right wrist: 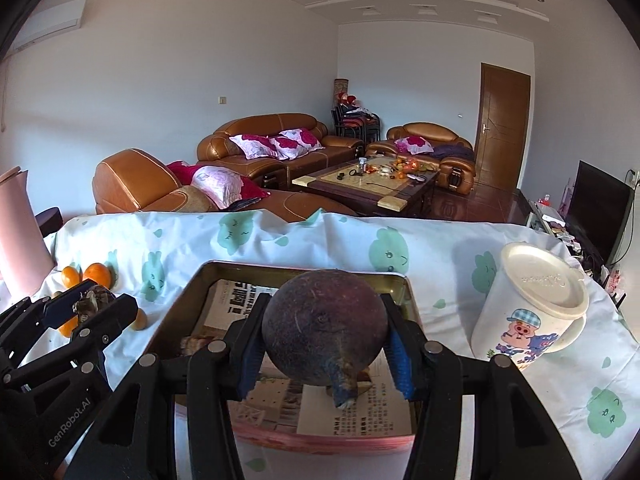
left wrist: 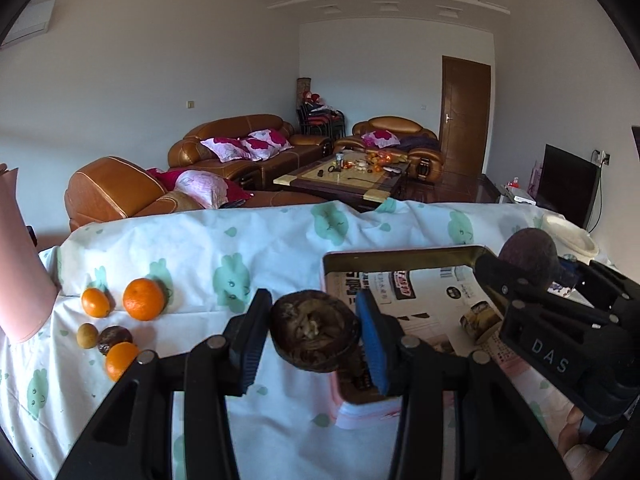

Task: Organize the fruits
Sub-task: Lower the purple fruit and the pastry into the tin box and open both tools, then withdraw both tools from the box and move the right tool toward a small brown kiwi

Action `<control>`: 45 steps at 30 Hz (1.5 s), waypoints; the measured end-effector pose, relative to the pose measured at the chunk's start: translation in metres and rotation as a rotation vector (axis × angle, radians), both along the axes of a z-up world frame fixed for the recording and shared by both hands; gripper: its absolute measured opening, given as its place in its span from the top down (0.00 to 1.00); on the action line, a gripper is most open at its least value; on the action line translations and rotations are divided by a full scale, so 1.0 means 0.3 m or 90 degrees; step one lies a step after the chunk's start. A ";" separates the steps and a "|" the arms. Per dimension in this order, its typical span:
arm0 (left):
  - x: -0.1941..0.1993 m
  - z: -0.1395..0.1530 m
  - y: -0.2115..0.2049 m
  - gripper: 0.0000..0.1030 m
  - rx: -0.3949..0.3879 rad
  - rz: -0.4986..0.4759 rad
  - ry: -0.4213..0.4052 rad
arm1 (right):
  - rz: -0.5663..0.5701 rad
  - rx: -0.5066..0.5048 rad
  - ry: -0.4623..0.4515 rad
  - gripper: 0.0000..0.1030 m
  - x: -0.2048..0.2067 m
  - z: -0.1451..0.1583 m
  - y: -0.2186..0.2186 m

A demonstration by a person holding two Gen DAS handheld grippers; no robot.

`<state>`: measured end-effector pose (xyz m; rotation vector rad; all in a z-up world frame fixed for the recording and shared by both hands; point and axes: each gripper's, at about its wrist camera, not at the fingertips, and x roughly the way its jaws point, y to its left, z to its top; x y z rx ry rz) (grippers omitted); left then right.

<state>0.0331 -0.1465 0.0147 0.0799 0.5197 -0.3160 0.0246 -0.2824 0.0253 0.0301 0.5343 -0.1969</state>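
My left gripper point(left wrist: 314, 332) is shut on a brown, wrinkled, shrivelled fruit point(left wrist: 312, 320), held just above the left edge of a metal tin point(left wrist: 400, 254) lined with newspaper. My right gripper point(right wrist: 324, 340) is shut on a round dark purple fruit point(right wrist: 324, 320) over the same tin point(right wrist: 304, 270). Each gripper shows in the other's view: the right gripper point(left wrist: 536, 276) at the right, the left gripper point(right wrist: 90, 306) at the left. On the cloth to the left lie three oranges point(left wrist: 143, 299), a small brownish-green fruit point(left wrist: 87, 335) and a dark fruit point(left wrist: 114, 338).
A white lidded cup with a cartoon pig point(right wrist: 532, 304) stands right of the tin. A pink cylinder point(right wrist: 16, 232) stands at the far left. The table wears a white cloth with green figures point(right wrist: 240, 240). Sofas and a coffee table lie beyond its far edge.
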 end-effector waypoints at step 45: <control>0.027 0.024 -0.030 0.00 -0.033 0.071 -0.020 | 0.047 0.175 0.007 0.26 0.074 -0.043 -0.183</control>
